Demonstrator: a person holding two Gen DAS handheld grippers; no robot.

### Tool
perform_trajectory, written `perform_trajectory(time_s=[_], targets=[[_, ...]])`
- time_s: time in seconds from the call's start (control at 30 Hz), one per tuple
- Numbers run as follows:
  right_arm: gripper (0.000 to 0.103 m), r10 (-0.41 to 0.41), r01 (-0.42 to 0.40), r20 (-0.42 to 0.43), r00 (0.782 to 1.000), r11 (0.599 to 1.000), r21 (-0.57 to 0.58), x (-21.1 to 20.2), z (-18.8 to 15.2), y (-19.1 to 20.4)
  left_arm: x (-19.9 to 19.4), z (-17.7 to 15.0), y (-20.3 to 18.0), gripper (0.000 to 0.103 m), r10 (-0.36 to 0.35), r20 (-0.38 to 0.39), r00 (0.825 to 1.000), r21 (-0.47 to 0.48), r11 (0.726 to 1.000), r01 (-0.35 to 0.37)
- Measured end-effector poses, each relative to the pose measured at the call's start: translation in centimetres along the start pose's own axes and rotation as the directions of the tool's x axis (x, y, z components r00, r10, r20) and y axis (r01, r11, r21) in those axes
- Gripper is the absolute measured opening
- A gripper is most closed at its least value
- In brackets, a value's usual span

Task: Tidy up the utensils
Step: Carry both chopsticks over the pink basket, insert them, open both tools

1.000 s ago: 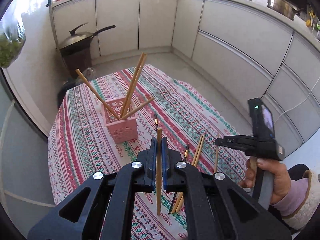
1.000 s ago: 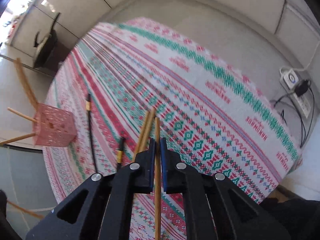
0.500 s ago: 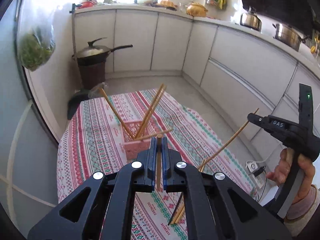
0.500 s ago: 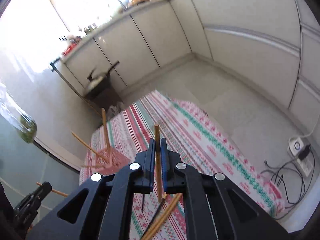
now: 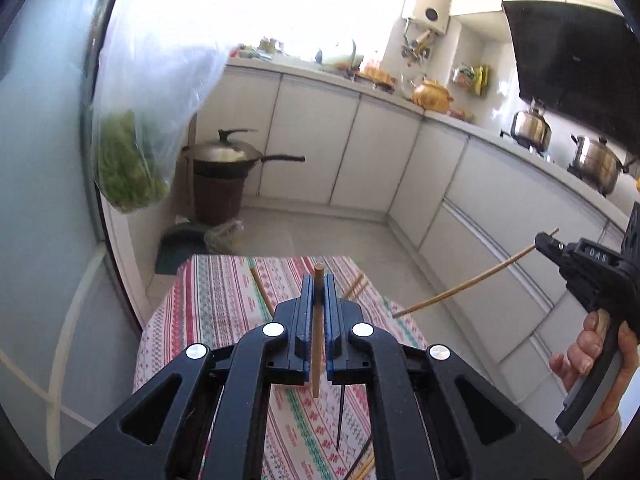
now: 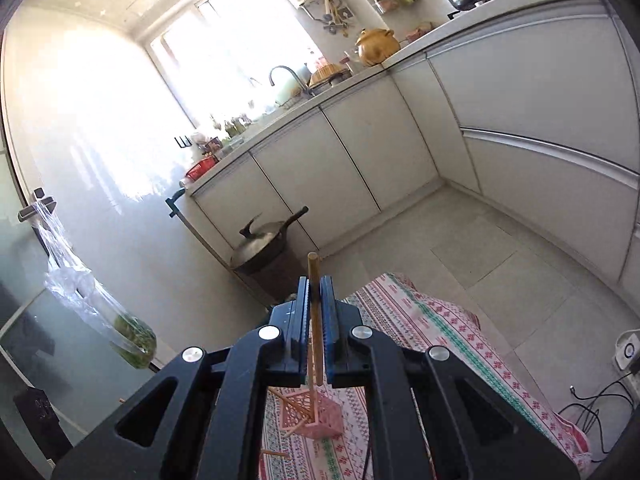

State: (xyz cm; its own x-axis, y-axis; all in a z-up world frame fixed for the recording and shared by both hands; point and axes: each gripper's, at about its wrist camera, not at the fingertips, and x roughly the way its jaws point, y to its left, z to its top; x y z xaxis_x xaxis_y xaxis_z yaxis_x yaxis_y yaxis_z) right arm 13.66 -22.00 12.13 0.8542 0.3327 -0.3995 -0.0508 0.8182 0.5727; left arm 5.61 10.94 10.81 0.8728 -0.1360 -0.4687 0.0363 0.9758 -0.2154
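Item: left gripper [image 5: 319, 280], jaws clamped on 1 wooden chopstick [image 5: 317, 344]; right gripper [image 6: 315, 282], likewise pinching 1 chopstick [image 6: 315, 320]; both raised, probably for dropping into pink basket [image 6: 316, 420].

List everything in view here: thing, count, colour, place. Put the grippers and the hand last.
Held chopsticks: two, light wood; one in the left gripper, one in the right gripper.
Loose chopsticks: several, wood and dark, on the tablecloth below the left gripper.
Pink basket: one, on the tablecloth, wooden chopsticks leaning in it.
Tablecloth: one, red, green and white pattern, covering the table.
Wok with lid: one, dark, on a brown bin by the cabinets.
Plastic bag of greens: one, clear, hanging at left.
Steel pots: two, on the counter at right.
Clay pot: one, yellow-brown, on the counter.
Left gripper: black, shut on its chopstick.
Right gripper: black, shut on its chopstick.
Hand: one, gripping the right gripper's handle.
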Motion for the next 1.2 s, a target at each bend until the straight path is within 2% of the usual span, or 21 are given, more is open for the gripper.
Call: perform_trajectory(time_s=[0.13, 0.27, 0.47, 0.6, 0.67, 0.87, 1.2], targets=[[0.006, 0.023, -0.022, -0.006, 1.000, 1.000, 0.014, 1.1, 0.4, 0.5, 0.6, 1.7, 0.3, 0.004, 0.025, 0.050, 0.998, -0.019, 1.000, -0.024], [0.006, 0.030, -0.029, -0.021, 0.999, 0.999, 0.020, 2.6, 0.2, 0.7, 2.2, 2.8, 0.7, 0.004, 0.044, 0.067, 0.997, -0.036, 0.998, -0.042], [0.006, 0.033, -0.033, -0.055, 0.998, 0.999, 0.011, 5.1, -0.3, 1.5, 5.8, 2.7, 1.7, 0.004, 0.047, 0.027, 0.999, -0.078, 0.996, -0.044], [0.006, 0.036, -0.036, -0.069, 0.997, 0.999, 0.000, 6.1, -0.8, 2.1, 8.3, 1.6, 3.1, 0.005, 0.023, -0.021, 1.000, -0.154, 0.988, -0.026], [0.006, 0.036, -0.037, -0.076, 0.996, 0.999, -0.016, 6.5, -1.1, 2.7, 8.1, 1.4, 3.7, 0.005, 0.018, -0.023, 1.000, -0.183, 0.983, -0.022], [0.006, 0.031, -0.036, -0.110, 0.993, 0.998, -0.049, 7.5, -2.4, 3.4, 5.1, 2.2, 4.5, 0.007, 0.058, 0.044, 0.997, -0.200, 0.979, -0.048], [0.006, 0.005, -0.021, -0.167, 0.986, 0.995, -0.094, 9.8, -4.5, 4.5, 5.5, 2.1, 5.1, 0.010, 0.069, 0.006, 0.998, -0.206, 0.976, -0.066]])
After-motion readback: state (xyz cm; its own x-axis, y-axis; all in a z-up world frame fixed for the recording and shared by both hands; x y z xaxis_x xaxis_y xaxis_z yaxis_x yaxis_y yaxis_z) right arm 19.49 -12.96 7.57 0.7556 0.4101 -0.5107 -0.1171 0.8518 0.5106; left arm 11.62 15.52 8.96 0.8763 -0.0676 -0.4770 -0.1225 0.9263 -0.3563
